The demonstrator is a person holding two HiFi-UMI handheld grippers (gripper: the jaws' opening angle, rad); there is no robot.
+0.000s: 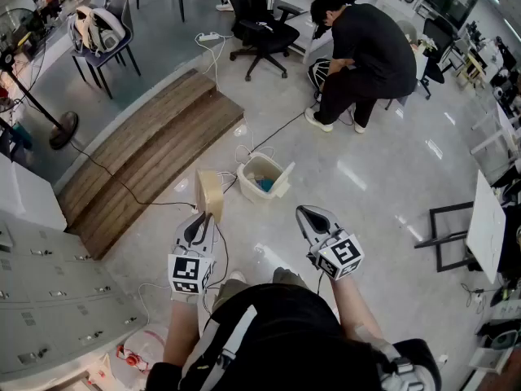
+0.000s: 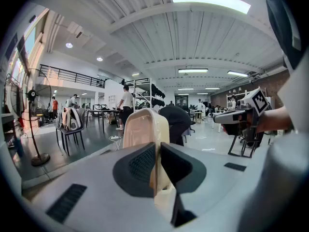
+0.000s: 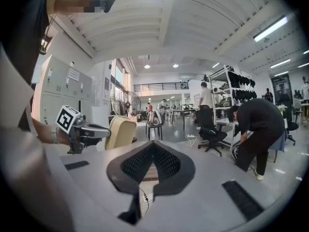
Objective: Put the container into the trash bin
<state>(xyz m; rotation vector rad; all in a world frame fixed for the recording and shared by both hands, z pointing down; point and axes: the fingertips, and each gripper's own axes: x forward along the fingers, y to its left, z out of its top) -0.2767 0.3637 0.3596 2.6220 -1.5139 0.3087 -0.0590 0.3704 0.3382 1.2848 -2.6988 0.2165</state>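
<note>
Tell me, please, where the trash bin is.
Head view, centre: the trash bin sits on the floor, just right of the container in the left gripper.

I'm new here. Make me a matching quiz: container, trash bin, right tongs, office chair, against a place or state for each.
1. container
2. trash bin
3. right tongs
4. office chair

A. on the floor, open at the top
B. shut, nothing between them
C. black, far across the room
D. clamped in the left tongs

Pairs: 1-D, 2-A, 3-B, 4-C.
</note>
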